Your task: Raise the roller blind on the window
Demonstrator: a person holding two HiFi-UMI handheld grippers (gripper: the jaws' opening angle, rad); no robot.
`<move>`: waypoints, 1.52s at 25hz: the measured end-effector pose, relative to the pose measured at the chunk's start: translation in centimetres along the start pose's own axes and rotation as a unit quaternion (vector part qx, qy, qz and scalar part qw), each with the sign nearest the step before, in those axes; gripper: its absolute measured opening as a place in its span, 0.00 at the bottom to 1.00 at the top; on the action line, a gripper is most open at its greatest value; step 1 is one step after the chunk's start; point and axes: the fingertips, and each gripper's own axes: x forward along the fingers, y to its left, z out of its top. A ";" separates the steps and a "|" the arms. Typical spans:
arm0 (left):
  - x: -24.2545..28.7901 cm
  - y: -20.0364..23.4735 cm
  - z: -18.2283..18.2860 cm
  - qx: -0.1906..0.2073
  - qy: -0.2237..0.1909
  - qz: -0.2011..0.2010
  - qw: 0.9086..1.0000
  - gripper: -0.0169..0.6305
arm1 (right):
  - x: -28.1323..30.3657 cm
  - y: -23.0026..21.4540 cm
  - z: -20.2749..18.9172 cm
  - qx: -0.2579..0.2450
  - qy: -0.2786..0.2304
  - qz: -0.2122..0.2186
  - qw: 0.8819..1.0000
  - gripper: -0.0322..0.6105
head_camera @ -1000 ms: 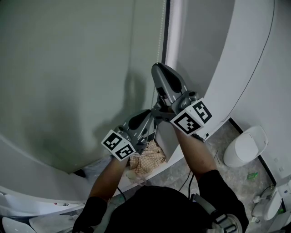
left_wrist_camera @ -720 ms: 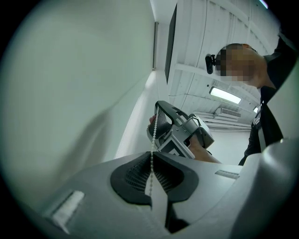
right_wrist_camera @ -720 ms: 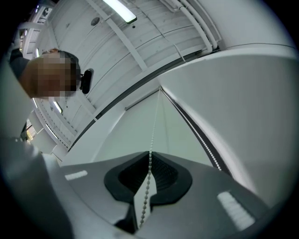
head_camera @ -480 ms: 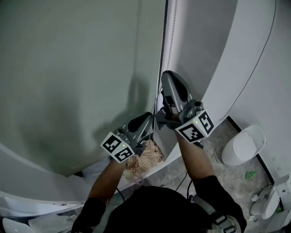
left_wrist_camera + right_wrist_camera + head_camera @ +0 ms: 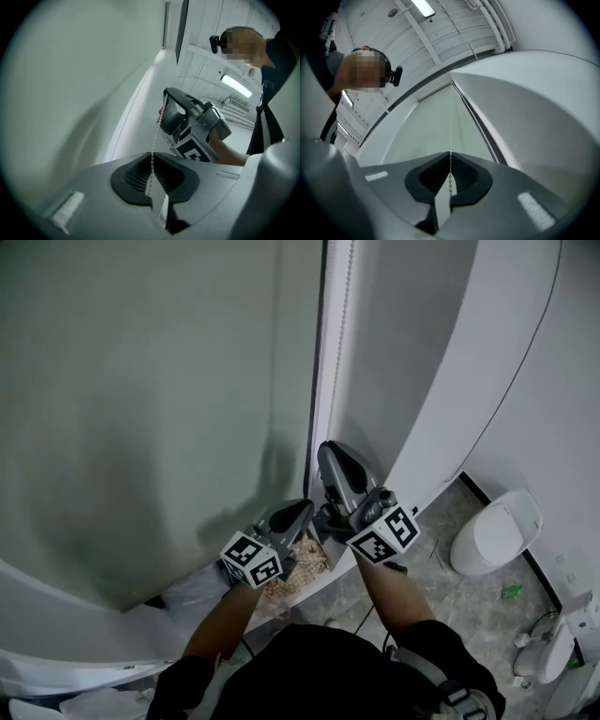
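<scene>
Both claws sit lower in the head view than a second ago, having come down together along the edge of the window, and the right one, which stood well above the left, is now closer to it. Left claw (image 5: 300,512) is clamped on the thin white bead chain (image 5: 450,129); its own view shows the dark ribbed pads nearly together with the beads running between them. Right claw (image 5: 330,454) grips the same chain higher up. Its jaws have just been closing, and its view shows the chain between the pads, rising straight from them. From the left gripper view the chain runs up out of the left claw to the right claw, which sits above and a little to the side, its marker cube facing the camera. Each claw points upward, the right one more steeply. Just beside the chain, the roller blind (image 5: 141,409) hangs as a broad grey-green sheet filling the left of the head view, down over the window, with its lower edge near the sill. A narrow dark strip and a white frame run alongside its right edge. Below the claws lies a checked cloth (image 5: 302,564), and further right a white rounded fixture (image 5: 495,536) stands on the speckled floor (image 5: 441,610).
</scene>
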 end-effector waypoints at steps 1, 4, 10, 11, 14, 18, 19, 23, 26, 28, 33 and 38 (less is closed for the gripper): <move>0.0 0.2 -1.9 -0.002 0.023 0.005 1.000 0.05 | -1.1 -0.3 -1.5 0.015 0.016 -0.006 1.000 0.07; -1.4 -0.1 -7.7 -0.012 0.082 0.010 0.996 0.05 | -5.6 0.0 -5.9 0.054 0.061 -0.022 0.996 0.07; -4.5 0.4 -8.8 -0.046 0.070 -0.001 0.996 0.16 | -12.0 -0.3 -9.9 0.087 0.113 -0.058 0.988 0.07; -4.6 0.5 -7.4 -0.054 0.046 -0.002 0.997 0.16 | -12.2 -0.2 -9.8 0.079 0.116 -0.057 0.988 0.07; -3.9 0.0 -2.1 -0.057 -0.016 -0.020 0.998 0.19 | -12.2 0.0 -9.5 0.062 0.124 -0.052 0.989 0.07; -0.9 -2.9 5.9 -0.008 -0.069 -0.086 0.994 0.19 | -12.2 0.3 -10.0 0.080 0.119 -0.054 0.988 0.07; 0.1 -3.5 7.8 0.001 -0.079 -0.104 0.992 0.19 | -12.2 0.3 -10.1 0.083 0.119 -0.053 0.988 0.07; 4.7 -5.2 15.5 -0.017 -0.130 -0.159 0.979 0.21 | -11.9 -0.4 -10.0 0.083 0.125 -0.044 0.988 0.07; 7.9 -6.1 21.1 -0.021 -0.158 -0.187 0.969 0.23 | -11.3 -1.6 -9.5 0.090 0.126 -0.047 0.987 0.07; 9.4 -6.6 24.0 -0.014 -0.169 -0.198 0.965 0.23 | -10.8 -2.2 -9.2 0.097 0.124 -0.050 0.986 0.07; 9.4 -8.1 26.1 -0.002 -0.181 -0.212 0.960 0.23 | -11.5 -1.1 -10.2 0.099 0.123 -0.045 0.986 0.07; 9.3 -8.9 26.6 0.040 -0.188 -0.208 0.959 0.20 | -11.3 -0.7 -10.5 0.099 0.124 -0.040 0.987 0.07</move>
